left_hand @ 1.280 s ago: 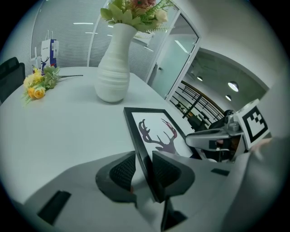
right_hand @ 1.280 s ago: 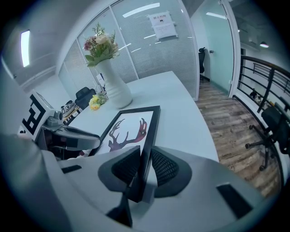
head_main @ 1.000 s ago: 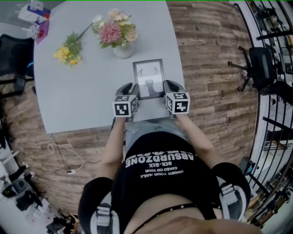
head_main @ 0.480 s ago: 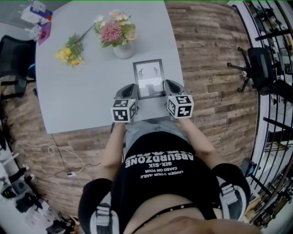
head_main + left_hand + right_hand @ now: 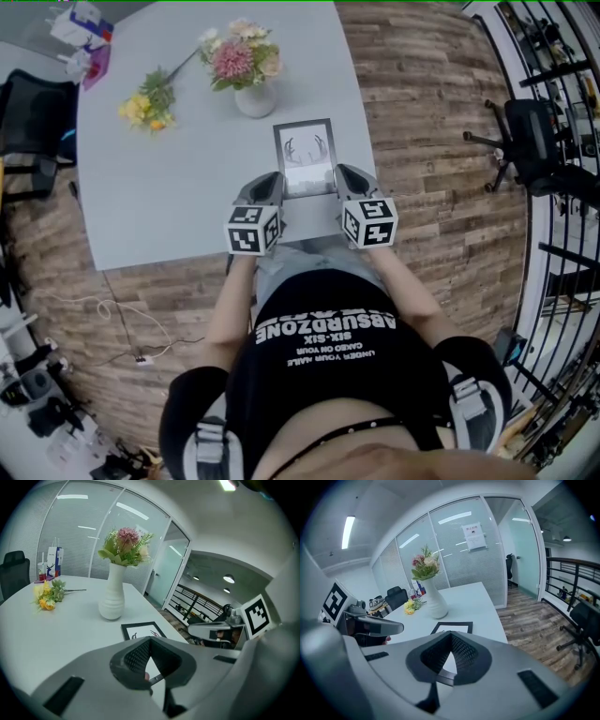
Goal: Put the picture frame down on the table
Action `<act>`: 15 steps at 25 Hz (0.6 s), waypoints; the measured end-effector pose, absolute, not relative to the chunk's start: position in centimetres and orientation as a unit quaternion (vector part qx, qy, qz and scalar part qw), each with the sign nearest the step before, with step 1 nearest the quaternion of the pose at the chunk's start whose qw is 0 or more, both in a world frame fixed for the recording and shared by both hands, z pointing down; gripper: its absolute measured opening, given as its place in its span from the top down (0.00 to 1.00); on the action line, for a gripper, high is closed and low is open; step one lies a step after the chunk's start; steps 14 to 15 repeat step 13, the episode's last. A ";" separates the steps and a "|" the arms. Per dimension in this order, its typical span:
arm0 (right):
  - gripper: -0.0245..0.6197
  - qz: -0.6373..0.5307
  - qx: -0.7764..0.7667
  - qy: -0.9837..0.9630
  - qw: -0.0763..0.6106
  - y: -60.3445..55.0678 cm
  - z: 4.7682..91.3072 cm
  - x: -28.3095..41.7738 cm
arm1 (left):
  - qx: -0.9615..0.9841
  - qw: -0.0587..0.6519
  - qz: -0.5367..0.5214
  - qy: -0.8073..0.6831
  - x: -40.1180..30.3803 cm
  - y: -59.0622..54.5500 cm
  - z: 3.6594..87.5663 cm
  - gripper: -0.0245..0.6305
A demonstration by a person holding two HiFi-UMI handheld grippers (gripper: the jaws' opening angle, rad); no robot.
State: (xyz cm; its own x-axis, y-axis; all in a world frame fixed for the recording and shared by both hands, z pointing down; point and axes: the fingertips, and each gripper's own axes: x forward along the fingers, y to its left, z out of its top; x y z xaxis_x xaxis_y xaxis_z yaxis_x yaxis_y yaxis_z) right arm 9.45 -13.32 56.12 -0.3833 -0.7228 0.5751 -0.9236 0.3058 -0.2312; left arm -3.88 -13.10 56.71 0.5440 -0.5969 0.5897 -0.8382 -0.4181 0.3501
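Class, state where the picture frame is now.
In the head view, the picture frame lies flat on the table near its right edge, just this side of the white vase.

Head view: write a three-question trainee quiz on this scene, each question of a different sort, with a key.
1. True or false: the frame stands upright.
2. What stands just beyond the frame's far end? A. a vase with flowers in it; B. a mug; C. a desk lamp.
3. Fill in: in the head view, the loose yellow flowers lie on the vase's ____ side.
Key: 1. False, it lies flat on the table. 2. A. 3. Left.
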 end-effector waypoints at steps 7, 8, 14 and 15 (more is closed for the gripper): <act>0.94 0.259 0.531 -0.787 0.175 -11.8 55.1 9.6 | 0.826 0.312 0.182 -0.433 -3.6 -11.4 55.8 0.94; 0.94 0.258 0.532 -0.788 0.174 -11.5 54.9 9.6 | 0.827 0.311 0.180 -0.432 -3.7 -11.1 55.6 0.94; 0.94 0.249 0.534 -0.791 0.166 -10.0 54.1 9.5 | 0.832 0.307 0.157 -0.434 -3.9 -9.6 54.3 0.94; 0.94 0.249 0.534 -0.791 0.166 -10.0 54.1 9.5 | 0.832 0.307 0.157 -0.434 -3.9 -9.6 54.3 0.94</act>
